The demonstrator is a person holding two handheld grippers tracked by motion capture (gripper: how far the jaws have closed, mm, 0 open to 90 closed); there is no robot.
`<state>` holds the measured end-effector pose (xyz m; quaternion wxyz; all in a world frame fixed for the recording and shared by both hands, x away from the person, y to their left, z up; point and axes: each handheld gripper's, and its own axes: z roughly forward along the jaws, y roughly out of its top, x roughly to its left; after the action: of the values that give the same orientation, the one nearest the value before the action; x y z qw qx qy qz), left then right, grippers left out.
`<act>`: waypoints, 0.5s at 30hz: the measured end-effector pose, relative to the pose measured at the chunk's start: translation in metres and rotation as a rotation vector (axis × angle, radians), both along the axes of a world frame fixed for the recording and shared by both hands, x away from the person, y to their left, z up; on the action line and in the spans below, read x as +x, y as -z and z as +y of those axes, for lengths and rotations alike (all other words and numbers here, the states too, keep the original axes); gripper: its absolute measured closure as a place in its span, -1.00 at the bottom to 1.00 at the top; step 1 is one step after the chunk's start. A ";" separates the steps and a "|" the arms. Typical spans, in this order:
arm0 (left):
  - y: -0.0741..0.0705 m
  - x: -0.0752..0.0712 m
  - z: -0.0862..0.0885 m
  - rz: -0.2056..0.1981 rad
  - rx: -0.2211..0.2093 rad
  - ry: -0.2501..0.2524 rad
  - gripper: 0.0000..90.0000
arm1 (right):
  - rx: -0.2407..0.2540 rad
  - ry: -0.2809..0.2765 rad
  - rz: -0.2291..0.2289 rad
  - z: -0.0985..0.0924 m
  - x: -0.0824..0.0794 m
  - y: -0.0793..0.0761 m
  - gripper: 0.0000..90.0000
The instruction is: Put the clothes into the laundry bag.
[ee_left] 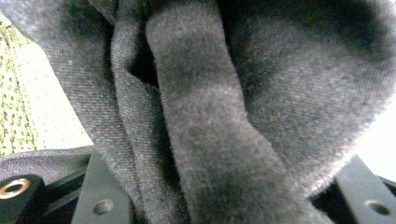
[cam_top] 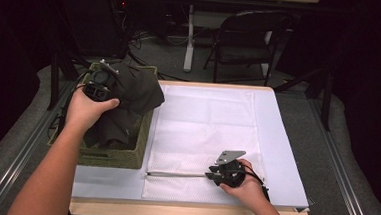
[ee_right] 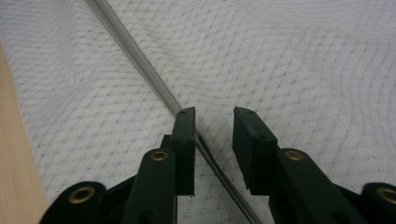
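Dark grey, soft garment (ee_left: 219, 116) bunches in folds over the woven basket (cam_top: 125, 156).

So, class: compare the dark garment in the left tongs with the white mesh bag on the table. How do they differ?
The dark garment is dark grey and opaque; the white mesh bag is white netting. The garment hangs bunched and folded over the woven basket, clamped in the left tongs; the bag lies spread flat on the table. The right tongs stand open at the bag's zipper. Both are soft fabric.
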<state>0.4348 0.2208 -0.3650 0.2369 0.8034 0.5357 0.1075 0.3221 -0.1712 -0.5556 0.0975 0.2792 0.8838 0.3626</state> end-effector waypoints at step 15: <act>0.000 -0.002 0.004 0.002 -0.009 -0.006 0.02 | 0.026 0.016 0.006 0.001 0.010 0.001 1.00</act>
<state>0.4330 0.2252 -0.3652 0.2396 0.8009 0.5387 0.1049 0.3320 -0.1707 -0.5567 0.0939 0.2888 0.8770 0.3724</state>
